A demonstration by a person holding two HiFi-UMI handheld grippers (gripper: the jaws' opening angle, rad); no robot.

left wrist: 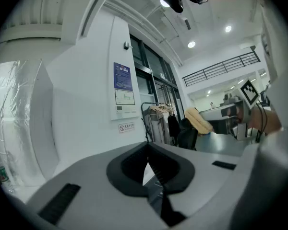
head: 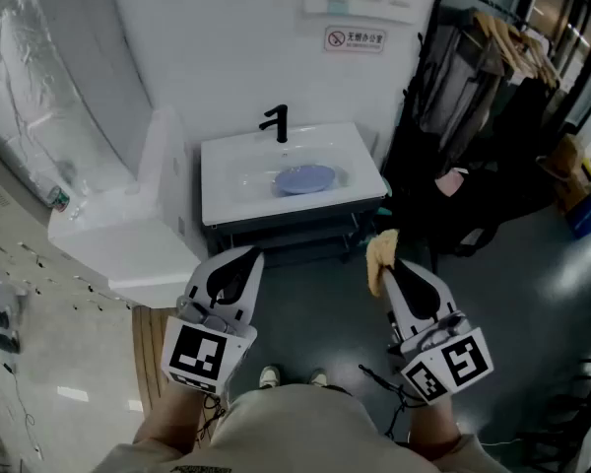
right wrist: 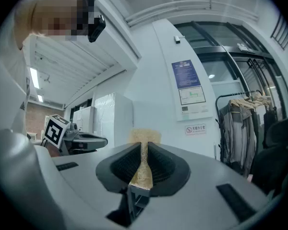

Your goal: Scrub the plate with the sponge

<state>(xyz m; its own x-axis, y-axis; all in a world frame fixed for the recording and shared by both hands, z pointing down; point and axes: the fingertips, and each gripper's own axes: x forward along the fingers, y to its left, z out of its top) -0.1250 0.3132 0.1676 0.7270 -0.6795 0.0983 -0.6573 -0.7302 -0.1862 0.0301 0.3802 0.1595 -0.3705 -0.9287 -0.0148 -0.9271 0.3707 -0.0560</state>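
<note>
A pale blue plate (head: 305, 178) lies in the white sink (head: 227, 180) ahead of me, below a black tap (head: 277, 123). My right gripper (head: 384, 260) is shut on a yellow sponge (head: 379, 254), squeezed thin between the jaws, with its top sticking out past the tips (right wrist: 144, 137). My left gripper (head: 238, 264) is shut with nothing in it; its jaws meet in the left gripper view (left wrist: 149, 164). Both grippers are held up well short of the sink, above the floor. The left gripper view also catches the sponge (left wrist: 198, 120) in the other gripper.
A white cabinet (head: 143, 235) stands left of the sink. A rack of hanging clothes (head: 473, 97) fills the right side, close to the sink's corner. Dark grey floor lies between me and the sink. My shoes (head: 291, 375) show below.
</note>
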